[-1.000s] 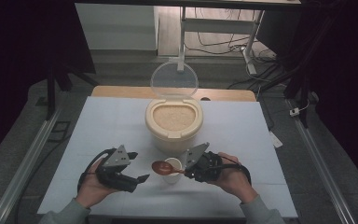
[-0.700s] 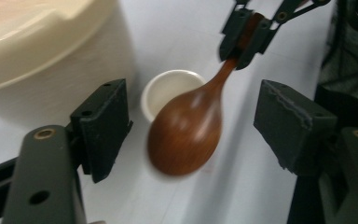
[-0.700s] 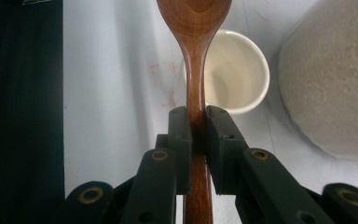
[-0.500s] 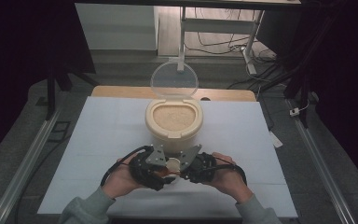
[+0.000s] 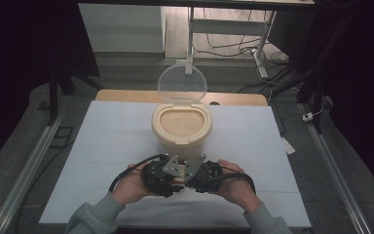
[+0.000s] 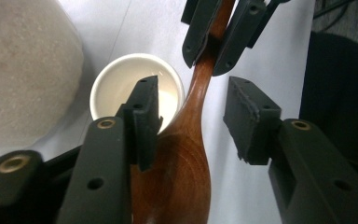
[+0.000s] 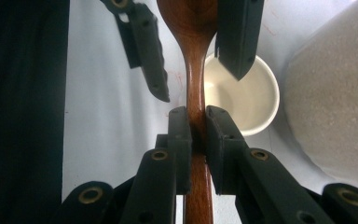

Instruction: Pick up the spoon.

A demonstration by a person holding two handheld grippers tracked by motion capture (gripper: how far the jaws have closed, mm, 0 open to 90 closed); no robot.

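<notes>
Our wooden spoon (image 7: 195, 70) runs up the centre of the right gripper view, over the small white cup (image 7: 254, 100), its handle clamped by our right gripper (image 7: 193, 123). Our left gripper (image 6: 191, 109) has just been closing around the spoon's bowl with a gap on one side, so the handover isn't finished. At centre frame in the high view, the open container of grain (image 5: 181, 124) awaits scooping.

The left gripper (image 5: 171, 171), which a second ago sits well to the left of the small white cup (image 6: 121, 84), now lies right against the right gripper (image 5: 191, 171) at the near middle of the desk (image 5: 102, 146). Its jaws have just been closing, and the bowl of the wooden spoon (image 6: 186, 154) stands between them, one pad touching, the other apart.
</notes>
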